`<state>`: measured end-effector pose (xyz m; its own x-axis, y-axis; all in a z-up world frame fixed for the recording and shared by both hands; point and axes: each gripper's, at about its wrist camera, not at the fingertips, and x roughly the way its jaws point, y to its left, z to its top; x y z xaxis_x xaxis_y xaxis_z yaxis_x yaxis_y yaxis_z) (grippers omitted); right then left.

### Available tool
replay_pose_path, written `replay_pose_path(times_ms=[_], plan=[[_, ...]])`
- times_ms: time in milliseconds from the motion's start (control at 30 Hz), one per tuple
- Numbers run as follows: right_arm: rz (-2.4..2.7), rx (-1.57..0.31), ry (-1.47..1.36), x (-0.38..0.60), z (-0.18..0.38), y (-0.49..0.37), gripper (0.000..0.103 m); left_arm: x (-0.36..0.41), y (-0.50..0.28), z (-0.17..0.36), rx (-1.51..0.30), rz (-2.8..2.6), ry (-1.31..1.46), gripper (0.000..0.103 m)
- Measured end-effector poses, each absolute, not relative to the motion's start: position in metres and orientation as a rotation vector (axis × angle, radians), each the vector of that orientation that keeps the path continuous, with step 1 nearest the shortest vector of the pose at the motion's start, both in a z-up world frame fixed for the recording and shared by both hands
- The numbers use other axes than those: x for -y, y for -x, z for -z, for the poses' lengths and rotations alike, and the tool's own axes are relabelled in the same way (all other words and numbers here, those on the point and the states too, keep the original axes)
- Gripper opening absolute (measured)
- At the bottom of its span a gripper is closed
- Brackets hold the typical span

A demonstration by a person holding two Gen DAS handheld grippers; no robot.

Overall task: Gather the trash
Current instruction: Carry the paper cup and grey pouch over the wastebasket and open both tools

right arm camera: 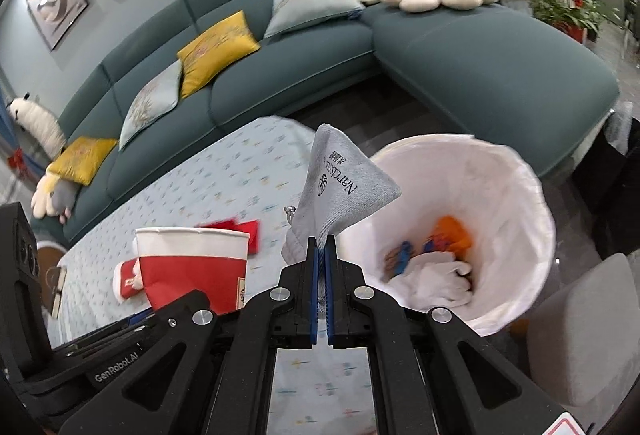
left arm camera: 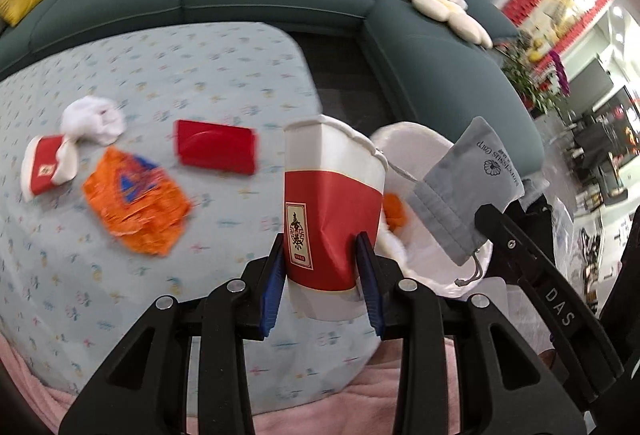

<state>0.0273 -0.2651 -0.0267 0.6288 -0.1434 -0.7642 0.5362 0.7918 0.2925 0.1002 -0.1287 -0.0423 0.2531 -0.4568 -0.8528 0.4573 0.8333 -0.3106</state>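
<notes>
My left gripper (left arm camera: 323, 245) is shut on a red and white paper cup (left arm camera: 332, 195), held upright above the table's right end; the cup also shows in the right wrist view (right arm camera: 192, 267). My right gripper (right arm camera: 321, 247) is shut on a grey drawstring pouch (right arm camera: 340, 191), held at the near rim of a white-lined trash bin (right arm camera: 520, 235); the pouch also shows in the left wrist view (left arm camera: 468, 191). The bin holds white tissue and orange wrappers. On the table lie an orange wrapper (left arm camera: 136, 203), a red packet (left arm camera: 216, 147), a second cup (left arm camera: 44, 167) and a white tissue (left arm camera: 94, 119).
The table has a light blue patterned cloth (left arm camera: 200, 75). A teal L-shaped sofa (right arm camera: 460, 47) with cushions curves behind the table and bin. A grey seat (right arm camera: 580, 335) stands right of the bin. Pink fabric (left arm camera: 360, 395) lies at the table's near edge.
</notes>
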Motion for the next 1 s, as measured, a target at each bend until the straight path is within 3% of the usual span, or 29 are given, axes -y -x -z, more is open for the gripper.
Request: replay_pose_path(times_ms=[500,1000], plan=[[0.523,-0.774,-0.581,0.329,0.035,0.016,0.003,0.22,-0.077,0.048,-1.151,0.736,-0.13,0.033],[0.555,-0.786,-0.595,0.357,0.049,0.023,0.004,0.261,-0.071,0.061,-1.168,0.778,-0.179,0.032]])
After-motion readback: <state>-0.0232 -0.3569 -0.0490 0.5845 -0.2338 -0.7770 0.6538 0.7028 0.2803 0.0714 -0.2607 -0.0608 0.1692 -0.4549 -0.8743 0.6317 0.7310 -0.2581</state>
